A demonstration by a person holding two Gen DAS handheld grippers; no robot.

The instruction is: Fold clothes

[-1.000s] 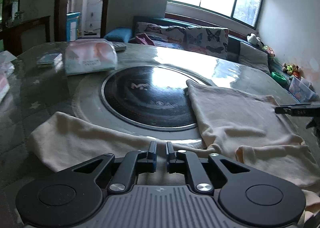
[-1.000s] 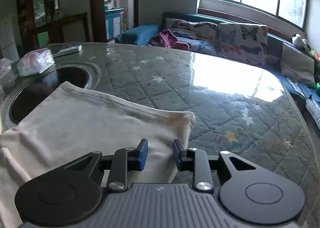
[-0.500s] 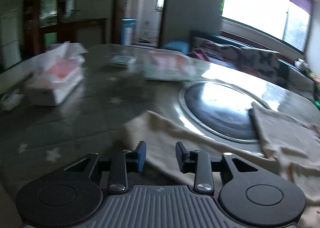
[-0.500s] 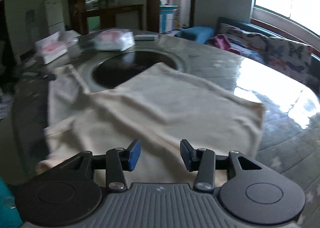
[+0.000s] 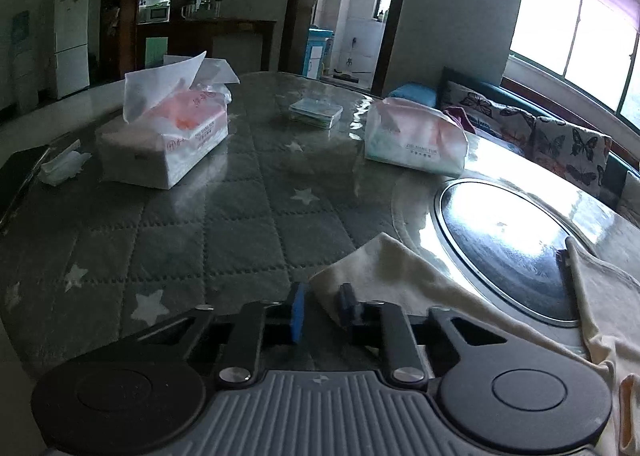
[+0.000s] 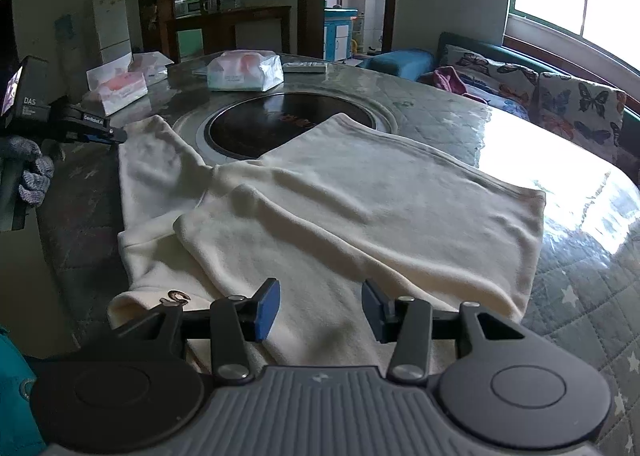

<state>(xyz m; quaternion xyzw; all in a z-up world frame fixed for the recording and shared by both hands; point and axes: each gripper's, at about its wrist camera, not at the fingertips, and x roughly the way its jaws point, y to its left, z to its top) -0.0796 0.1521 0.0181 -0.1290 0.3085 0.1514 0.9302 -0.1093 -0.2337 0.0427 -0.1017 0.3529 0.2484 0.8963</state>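
A cream garment (image 6: 360,196) lies spread on the quilted table, with one part folded across its body. Its long sleeve (image 5: 404,280) runs out to the left beside the black round inset. My left gripper (image 5: 322,306) is at that sleeve's end, its jaws closing with the cuff corner pinched between them. The right wrist view shows the same left gripper (image 6: 116,135) at the sleeve tip, held by a gloved hand (image 6: 34,170). My right gripper (image 6: 320,308) hovers open over the garment's near edge, close to the neck label (image 6: 176,296), with only flat cloth under the gap.
A black round inset (image 5: 508,252) sits in the table's middle. An open tissue pack (image 5: 168,136), a second tissue pack (image 5: 416,140) and a small flat box (image 5: 316,112) lie beyond it. A sofa with butterfly cushions (image 6: 576,104) stands along the window side.
My left gripper slid left along the sleeve to its end, widened, then narrowed on the cuff. My right gripper pulled back from the hem corner to the garment's near edge and opened.
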